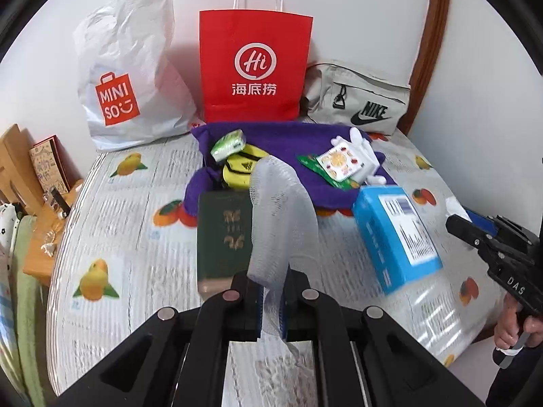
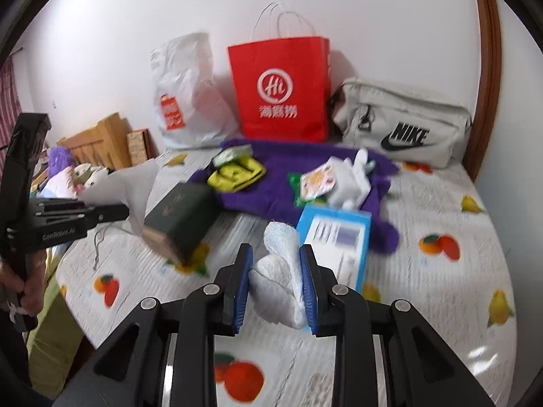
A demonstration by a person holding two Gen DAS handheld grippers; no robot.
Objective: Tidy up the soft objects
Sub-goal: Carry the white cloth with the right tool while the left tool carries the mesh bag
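Note:
My left gripper (image 1: 271,302) is shut on a thin white mesh cloth (image 1: 281,217) that stands up above the bed; it also shows in the right wrist view (image 2: 135,190). My right gripper (image 2: 275,291) is shut on a rolled white and pale blue towel (image 2: 281,271), held above the bed. A purple fleece blanket (image 1: 288,142) lies ahead with a yellow pouch (image 1: 241,168), a green tissue pack (image 1: 228,144) and a white plush toy (image 1: 359,156) on it. The right gripper also shows at the right edge of the left wrist view (image 1: 454,224).
A white Miniso bag (image 1: 125,74), a red paper bag (image 1: 254,68) and a grey Nike bag (image 1: 359,101) stand against the wall. A dark green book (image 1: 224,237) and a blue box (image 1: 397,234) lie on the fruit-print bedspread (image 1: 118,230). A wooden bedside stand (image 1: 37,203) is at left.

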